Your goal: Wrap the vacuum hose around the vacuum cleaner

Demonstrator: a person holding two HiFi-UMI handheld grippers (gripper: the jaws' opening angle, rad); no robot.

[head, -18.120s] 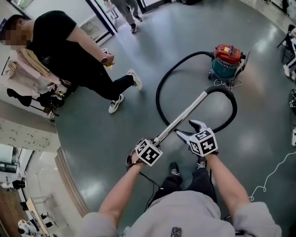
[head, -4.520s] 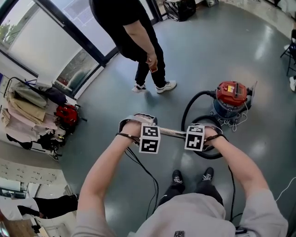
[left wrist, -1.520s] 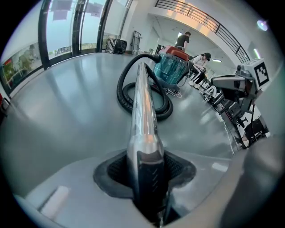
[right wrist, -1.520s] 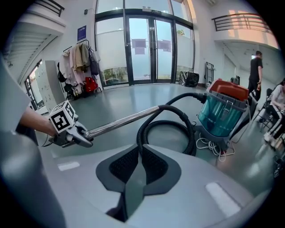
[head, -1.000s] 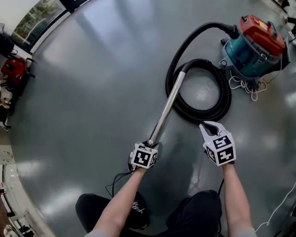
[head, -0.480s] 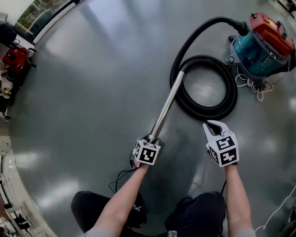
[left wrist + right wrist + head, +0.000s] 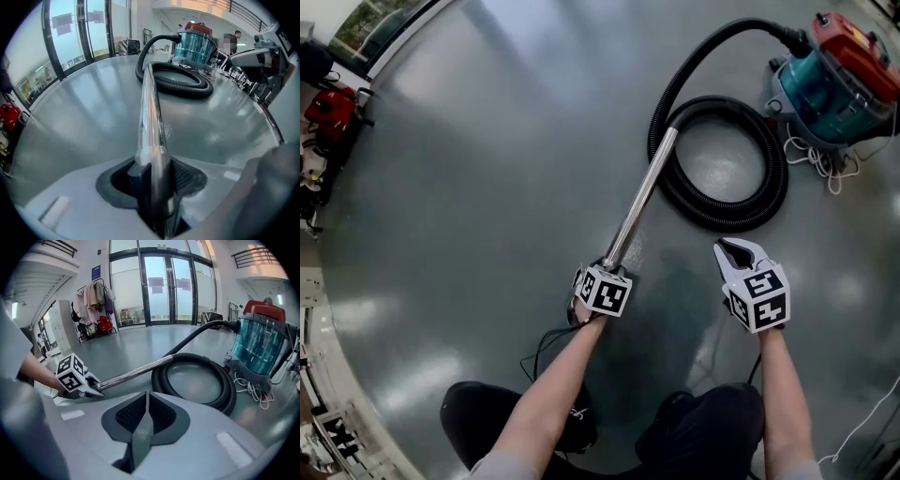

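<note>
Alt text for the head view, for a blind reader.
The left hand-held gripper is shut on the near end of a chrome vacuum wand, while the right hand-held gripper, shut and empty, hangs beside it. The wand's black hose lies looped on the grey floor, leading to a red-and-teal vacuum cleaner at top right.

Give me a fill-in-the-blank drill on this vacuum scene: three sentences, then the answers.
1. The left claw grips the metal wand; the right claw is shut and holds ____.
2. The black hose lies coiled on the ____.
3. The vacuum cleaner has a teal body and a ____ lid.
Missing words: nothing; floor; red.
</note>
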